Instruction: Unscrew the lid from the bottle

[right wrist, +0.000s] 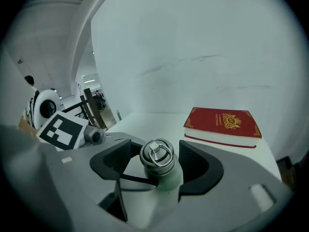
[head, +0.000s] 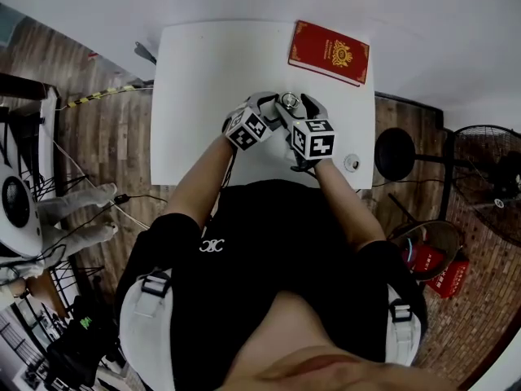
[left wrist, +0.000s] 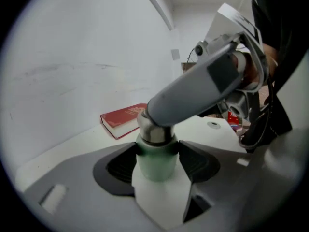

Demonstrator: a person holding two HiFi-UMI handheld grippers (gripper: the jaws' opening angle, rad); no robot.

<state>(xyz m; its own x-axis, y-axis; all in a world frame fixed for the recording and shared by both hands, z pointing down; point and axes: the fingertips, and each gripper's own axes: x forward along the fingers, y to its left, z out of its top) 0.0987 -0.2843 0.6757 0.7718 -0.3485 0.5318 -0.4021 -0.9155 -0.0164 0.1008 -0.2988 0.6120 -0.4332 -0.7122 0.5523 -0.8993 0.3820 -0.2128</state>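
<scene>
Your left gripper (left wrist: 157,164) clamps the pale-green bottle (left wrist: 155,170) near the edge of the table (head: 203,80). Your right gripper (right wrist: 157,164) stands open around its lid (right wrist: 157,154). The lid looks like smooth, rigid steel and is probably slippery, so grip its side.

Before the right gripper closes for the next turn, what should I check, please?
1. Left gripper clamped on the bottle body: ok.
2. Lid standing between the right gripper jaws: ok.
3. Right gripper pressing on the lid: not ok, jaws apart.
4. Lid off the bottle: not ok, it sits on the neck.
5. Red book apart from both grippers: ok.
</scene>
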